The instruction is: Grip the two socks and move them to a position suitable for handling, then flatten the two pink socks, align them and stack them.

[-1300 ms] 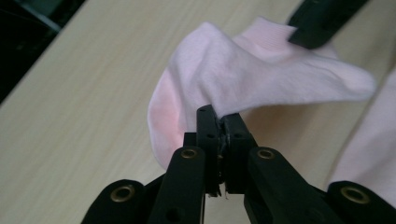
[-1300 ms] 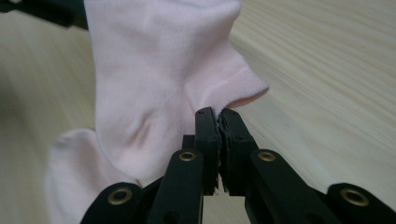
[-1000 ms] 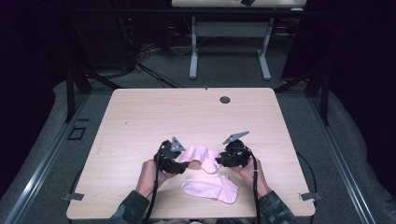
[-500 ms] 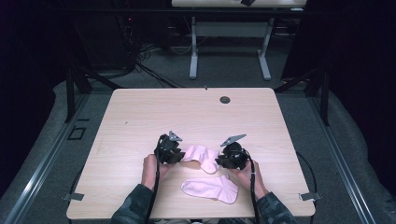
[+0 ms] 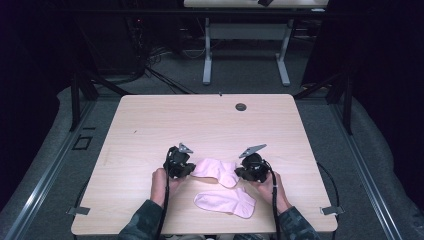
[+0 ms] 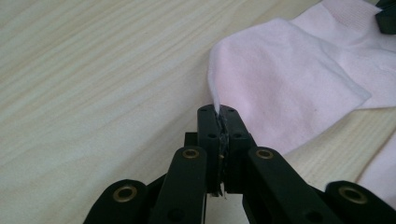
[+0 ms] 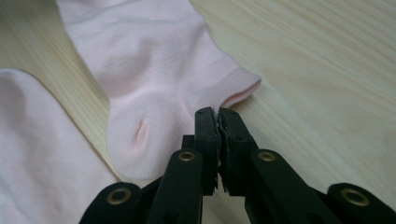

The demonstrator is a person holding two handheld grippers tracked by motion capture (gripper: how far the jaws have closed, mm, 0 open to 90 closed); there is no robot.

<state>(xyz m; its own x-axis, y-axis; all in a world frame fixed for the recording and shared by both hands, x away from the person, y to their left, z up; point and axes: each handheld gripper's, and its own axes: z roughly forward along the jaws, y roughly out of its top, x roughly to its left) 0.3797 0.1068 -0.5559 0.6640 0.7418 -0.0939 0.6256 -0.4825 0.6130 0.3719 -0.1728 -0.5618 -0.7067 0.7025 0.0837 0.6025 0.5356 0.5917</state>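
1. On the left, the left claw (image 5: 186, 169) was clamped tight on the toe-end edge of the upper pink sock (image 5: 216, 169); in the left gripper view a thin fold of that sock's (image 6: 285, 88) fabric rose from between the closed jaws of the claw (image 6: 219, 112)

2. The upper pink sock lay flat across the near middle of the table (image 5: 210, 120), stretched between the two claws, with no clear lift off the wood

3. Just nearer the person lay a second pink sock (image 5: 225, 202), flat and loose, held by nothing; the two socks looked almost touching at the heel

4. On the right, the right claw (image 5: 242, 173) was also pinched shut on the upper pink sock, at its cuff; in the right gripper view the claw's (image 7: 218, 113) jaws met on the cuff's (image 7: 236, 88) rim

5. Judged from this, the step in hand was the two-ended grasp of one sock, ready to pair it with the other

6. The next move likely called for both claws to lift together, keep the sock taut, carry it toward the person and lay it squarely on the second pink sock, toe over toe and cuff over cuff
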